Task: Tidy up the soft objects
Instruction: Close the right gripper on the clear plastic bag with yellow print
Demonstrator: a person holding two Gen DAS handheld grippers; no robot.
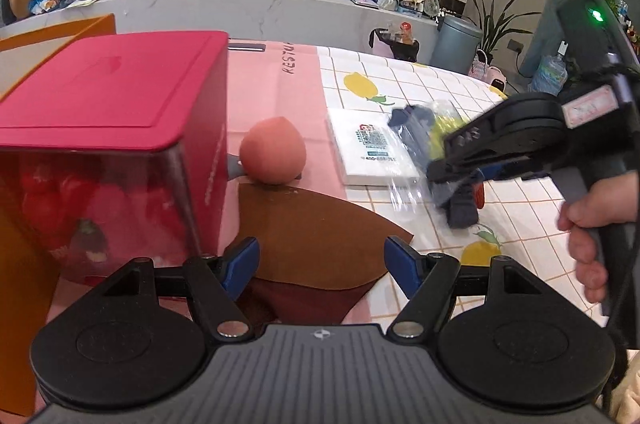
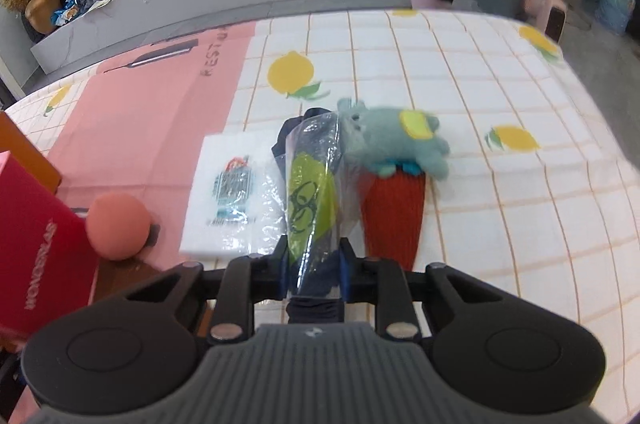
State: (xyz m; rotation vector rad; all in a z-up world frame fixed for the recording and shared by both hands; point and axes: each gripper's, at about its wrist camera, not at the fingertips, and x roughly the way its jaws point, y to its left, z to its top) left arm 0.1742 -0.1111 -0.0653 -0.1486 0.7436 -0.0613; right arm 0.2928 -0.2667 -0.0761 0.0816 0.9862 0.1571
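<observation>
My right gripper is shut on a clear plastic bag of dark socks with a green label, held just above the table. In the left wrist view that same right gripper grips the bag at the right, with a hand on its handle. Behind the bag lie a teal plush toy and a red knitted piece. My left gripper stands open over a brown cloth, with nothing between its fingers. A peach-coloured soft ball rests beyond the cloth, beside the red box.
A red box with a clear front stands close on the left, with an orange box behind it. A flat white packet lies right of the ball. A pink mat and a lemon-print tablecloth cover the table.
</observation>
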